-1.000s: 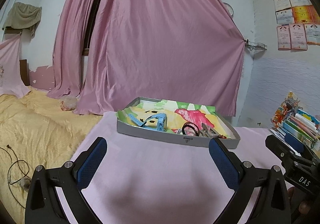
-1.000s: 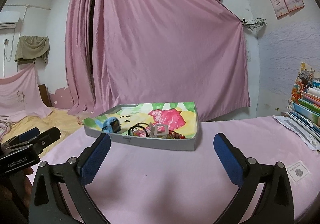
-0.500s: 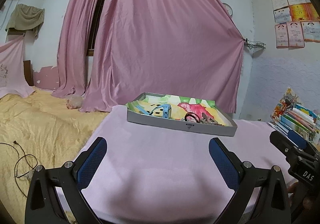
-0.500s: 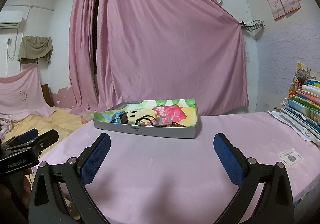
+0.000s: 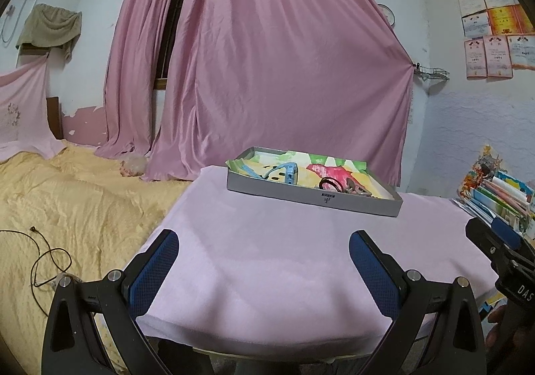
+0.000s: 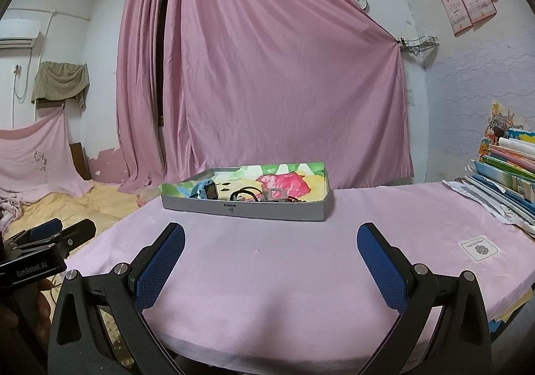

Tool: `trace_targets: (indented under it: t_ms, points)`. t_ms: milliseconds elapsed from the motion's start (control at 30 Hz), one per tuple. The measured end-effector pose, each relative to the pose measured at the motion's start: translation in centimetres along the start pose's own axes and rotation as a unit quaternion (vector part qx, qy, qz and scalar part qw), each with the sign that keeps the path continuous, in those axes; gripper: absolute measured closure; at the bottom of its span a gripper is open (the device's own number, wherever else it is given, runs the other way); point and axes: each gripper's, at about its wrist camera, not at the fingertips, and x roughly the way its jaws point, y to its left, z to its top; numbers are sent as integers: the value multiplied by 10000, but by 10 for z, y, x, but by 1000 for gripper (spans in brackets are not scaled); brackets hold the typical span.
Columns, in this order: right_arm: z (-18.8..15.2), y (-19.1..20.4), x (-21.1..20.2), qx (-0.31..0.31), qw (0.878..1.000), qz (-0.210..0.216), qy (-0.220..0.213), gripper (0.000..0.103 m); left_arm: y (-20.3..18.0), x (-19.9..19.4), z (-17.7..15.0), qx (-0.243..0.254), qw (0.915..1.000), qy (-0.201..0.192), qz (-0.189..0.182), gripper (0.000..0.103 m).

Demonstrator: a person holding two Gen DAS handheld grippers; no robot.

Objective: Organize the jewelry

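We hold both tongs, left (image 5: pixel 264 254) and right (image 6: pixel 271 248), spread wide and empty over the pink-draped counter (image 6: pixel 301 261), well short of the grey tray (image 6: pixel 247 208) of jewelry, which calls for a slow, level approach.

A shallow grey tray (image 5: pixel 311 196) lined with bright patterned paper sits flat at the far side of the pink-covered desk (image 5: pixel 284 251). Inside lie a blue watch (image 5: pixel 290 174), a black band (image 5: pixel 329 182) and a tangle of small jewelry (image 5: pixel 356 189), too small to tell apart
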Motion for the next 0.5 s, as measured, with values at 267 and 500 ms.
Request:
trace_targets:
  t_ms: [267,500]
  points:
    - [-3,5,4,-73,10000,-29,40,2,0,2,-6,41,10000,21,52,1]
    - [-7,4,11,-49,9997,-104,237,2,1,7,-9,26,9999,107,97,1]
